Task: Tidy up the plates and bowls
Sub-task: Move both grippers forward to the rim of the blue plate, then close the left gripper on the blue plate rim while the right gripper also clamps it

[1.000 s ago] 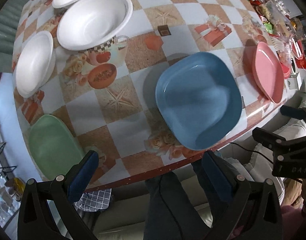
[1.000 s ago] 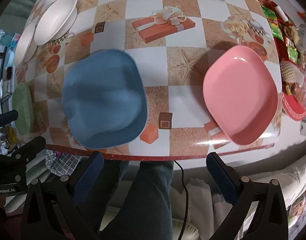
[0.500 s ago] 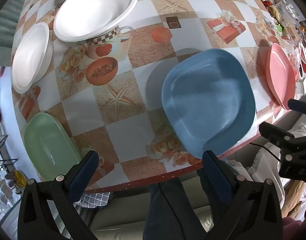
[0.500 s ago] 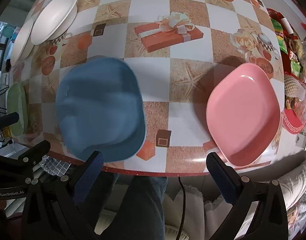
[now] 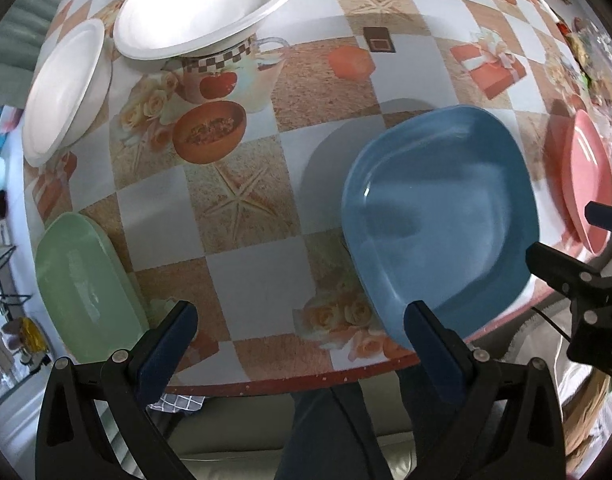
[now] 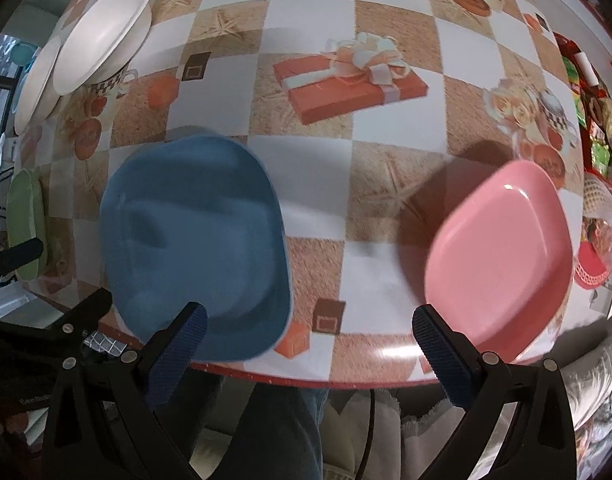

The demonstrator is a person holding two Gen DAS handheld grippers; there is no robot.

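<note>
Now, both claws hang spread and empty over the near edge of the tabletop (image 5: 258,264).
Blue plate (image 5: 438,220) lies beside the left claw (image 5: 302,324); pink plate (image 6: 502,256) beside the right claw (image 6: 310,324). White bowls (image 5: 202,4) sit far left, one cropped; green plate (image 5: 82,284) partly hidden.

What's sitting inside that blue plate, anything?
Nothing lies in the blue plate; only shadows and glare show on its surface. It rests on the patterned tablecloth, and the print directly beneath it is covered.
</note>
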